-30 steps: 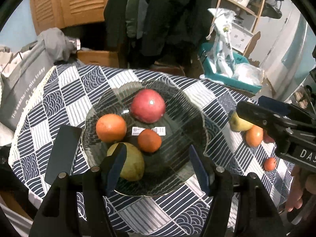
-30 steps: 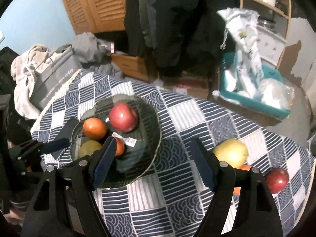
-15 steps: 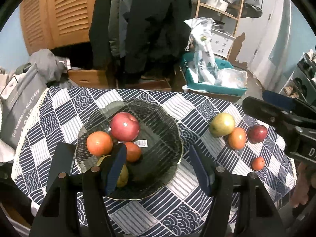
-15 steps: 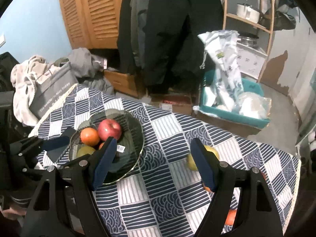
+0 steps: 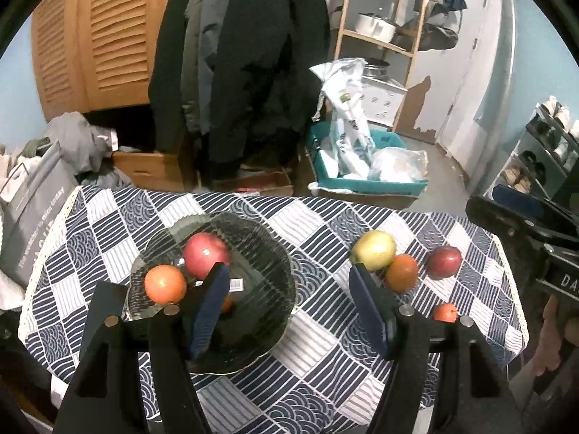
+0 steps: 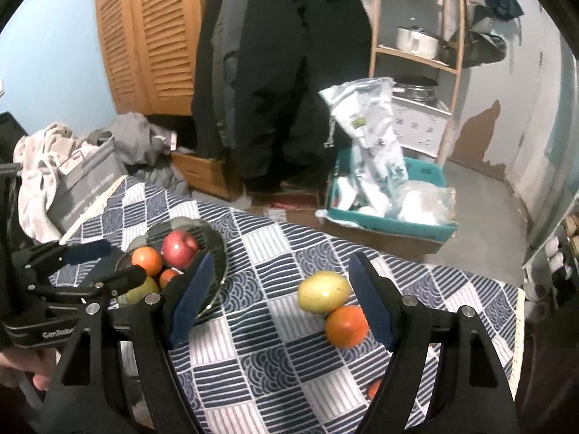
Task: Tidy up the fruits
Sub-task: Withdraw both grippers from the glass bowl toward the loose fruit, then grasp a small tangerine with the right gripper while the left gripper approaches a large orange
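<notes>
A glass plate [image 5: 253, 231] sits on the left part of the table [image 5: 325, 379]. On it lie an apple [image 5: 206, 253], an orange [image 5: 164, 284] left of and nearer than the apple, and a smaller fruit [image 6: 167, 276] before them. To the right, on the cloth, a pear [image 5: 374, 249] touches an orange [image 5: 401, 273], with another apple [image 5: 443, 261] just right of it and a small fruit [image 5: 445, 313] nearer the table's edge. Behind the table stands a crate [image 5: 362, 184]

A cluttered home room: coats [image 5: 249, 61] hang beside louvred wooden doors [image 5: 97, 32], a wooden shelf [image 6: 416, 54] holds pots, laundry [image 6: 47, 166] is heaped by a cloth-covered desk [image 5: 325, 361].
</notes>
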